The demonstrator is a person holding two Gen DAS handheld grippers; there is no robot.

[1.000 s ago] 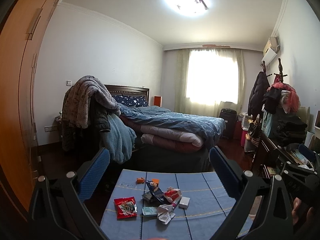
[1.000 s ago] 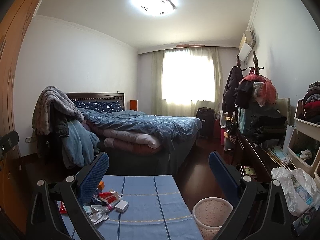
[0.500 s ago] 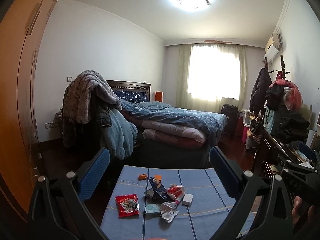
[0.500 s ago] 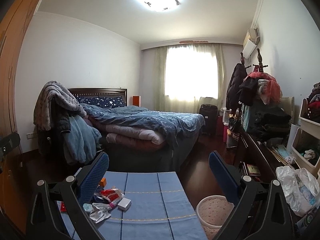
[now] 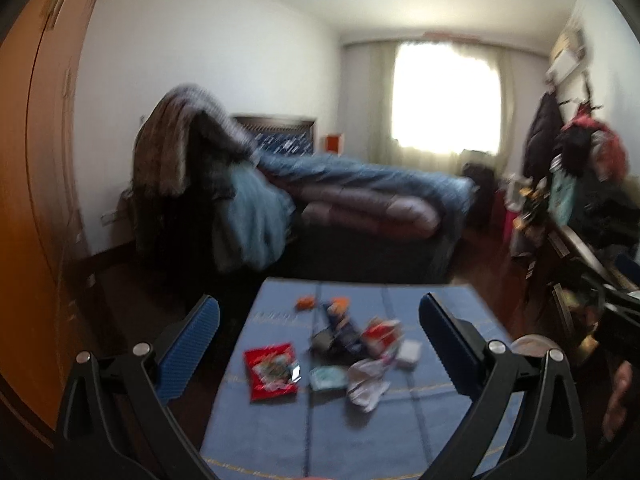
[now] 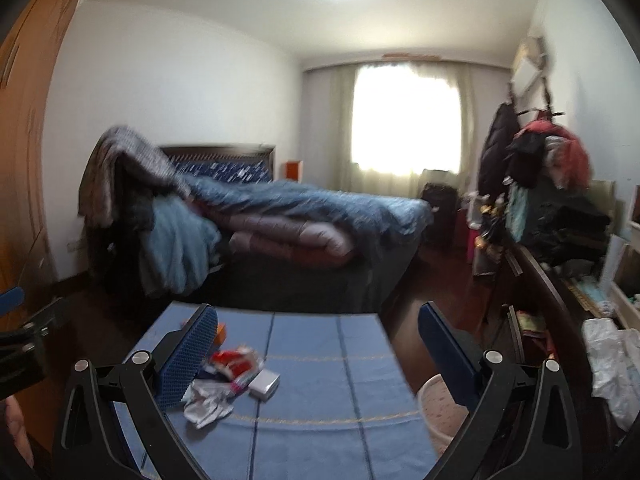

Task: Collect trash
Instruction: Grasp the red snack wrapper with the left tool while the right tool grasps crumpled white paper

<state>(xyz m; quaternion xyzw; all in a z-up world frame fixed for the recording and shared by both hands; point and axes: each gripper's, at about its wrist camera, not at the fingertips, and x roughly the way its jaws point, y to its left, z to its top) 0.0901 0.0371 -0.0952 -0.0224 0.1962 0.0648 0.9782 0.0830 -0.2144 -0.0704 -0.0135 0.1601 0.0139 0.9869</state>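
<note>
A heap of trash lies on a table with a blue cloth (image 5: 360,432): a red snack packet (image 5: 271,370), a crumpled white wrapper (image 5: 366,382), a small teal packet (image 5: 327,378), a red-and-white wrapper (image 5: 380,330) and a small white box (image 5: 408,354). My left gripper (image 5: 320,344) hangs open above and short of the heap, holding nothing. In the right wrist view the crumpled wrapper (image 6: 208,402) and white box (image 6: 264,384) sit at the lower left. My right gripper (image 6: 318,344) is open and empty over the cloth (image 6: 328,400). Both views are blurred.
A pale round bin (image 6: 434,408) stands on the floor at the table's right edge. Behind the table is a bed (image 5: 360,200) piled with quilts and clothes. A dark dresser (image 6: 560,320) with clutter and a white plastic bag (image 6: 612,364) lines the right wall; a wooden wardrobe (image 5: 36,200) is at left.
Both grippers have tipped downward and moved closer to the table, so the trash and cloth sit higher and larger in view. Motion blur has appeared. Jaws stay open.
</note>
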